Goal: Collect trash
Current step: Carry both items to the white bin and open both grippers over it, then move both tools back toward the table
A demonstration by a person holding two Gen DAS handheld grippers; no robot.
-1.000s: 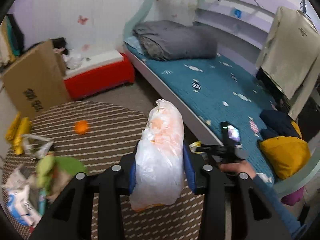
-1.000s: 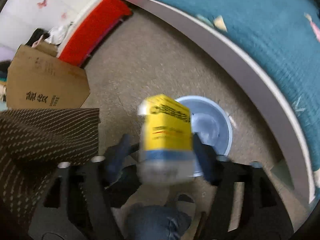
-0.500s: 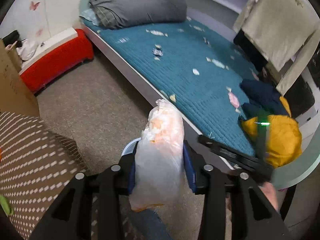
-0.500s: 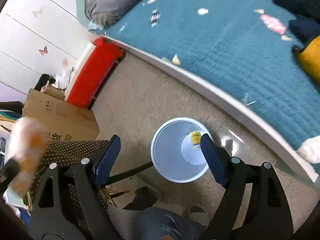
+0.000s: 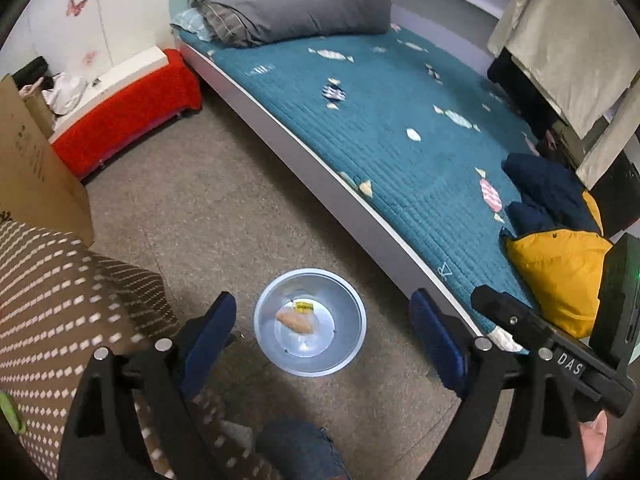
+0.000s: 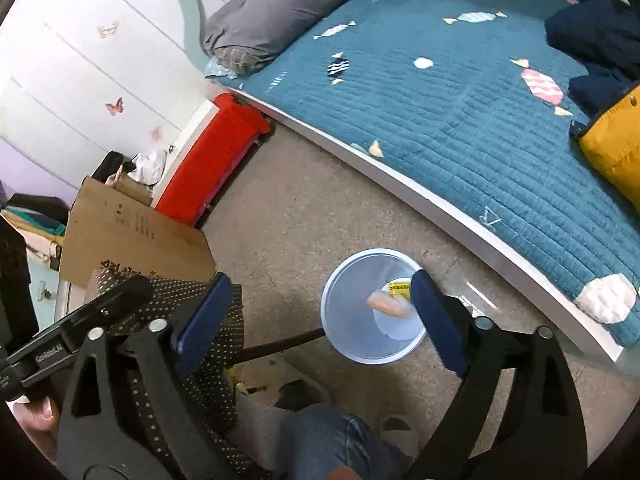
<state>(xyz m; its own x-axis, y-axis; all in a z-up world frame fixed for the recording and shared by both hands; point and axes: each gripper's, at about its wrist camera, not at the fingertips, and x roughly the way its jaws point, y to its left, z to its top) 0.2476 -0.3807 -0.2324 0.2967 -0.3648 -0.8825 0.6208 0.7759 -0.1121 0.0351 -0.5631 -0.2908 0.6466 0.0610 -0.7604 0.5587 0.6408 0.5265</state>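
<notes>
Grippers hang tilted down over the floor, the left gripper [image 5: 322, 330] and right gripper [image 6: 320, 312] both spread wide and holding nothing. Below them the pale blue bin [image 5: 352, 336] stands beside the bed [image 5: 400, 140], the orange-tinted plastic bag [image 5: 295, 320] and yellow carton [image 5: 304, 307] lying inside it.

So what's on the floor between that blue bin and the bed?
Nothing: in both wrist views, only bare floor separates the blue bin from the bed.

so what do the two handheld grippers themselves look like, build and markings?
Both match: the left gripper and right gripper have black triangular cut-out finger frames with silver bolts and blue pads. Right body reads DAS in the left view; left body's white label is illegible.
</notes>
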